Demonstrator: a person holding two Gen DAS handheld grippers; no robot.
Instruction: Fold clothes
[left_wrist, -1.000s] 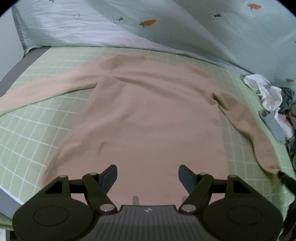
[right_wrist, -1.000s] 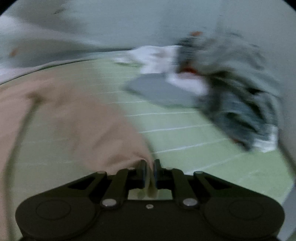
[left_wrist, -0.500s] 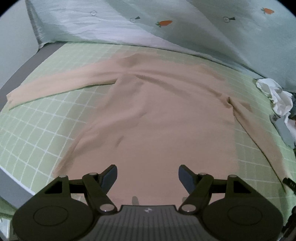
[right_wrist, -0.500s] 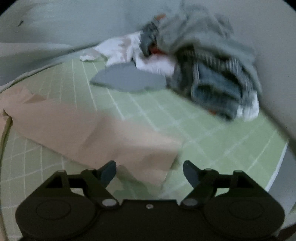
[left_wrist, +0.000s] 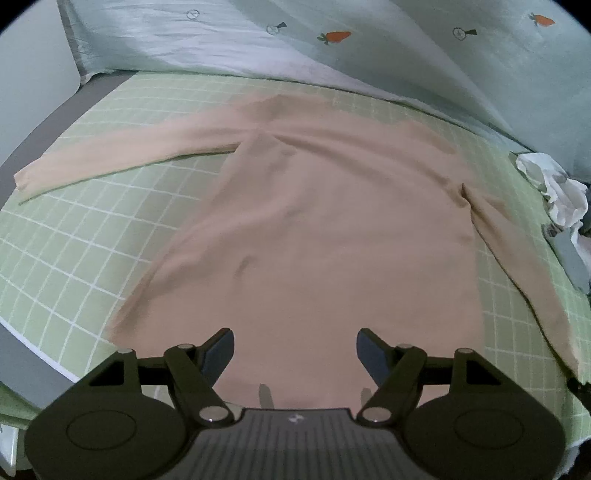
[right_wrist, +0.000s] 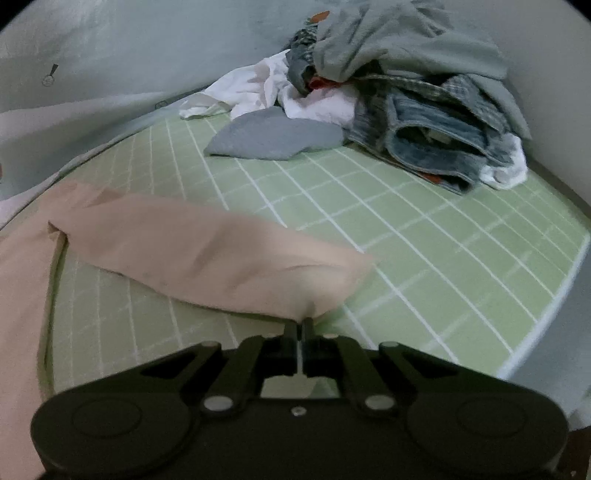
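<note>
A beige long-sleeved top (left_wrist: 314, 229) lies spread flat on the green checked bed sheet (left_wrist: 74, 236), neckline at the far side, left sleeve stretched out to the left. My left gripper (left_wrist: 295, 350) hovers open over the hem with nothing between its fingers. In the right wrist view the top's right sleeve (right_wrist: 207, 258) runs from the body toward me. My right gripper (right_wrist: 300, 326) is shut on the sleeve's cuff end.
A heap of unfolded clothes (right_wrist: 406, 92), grey, white and denim, sits at the far right by the wall. A pale green duvet with carrot prints (left_wrist: 332, 37) is bunched along the far side. The bed's edge (right_wrist: 546, 325) curves close on the right.
My right gripper was shut, opened half a second ago, and has now shut again on the sleeve end. The left gripper drew back a little, showing more of the top.
</note>
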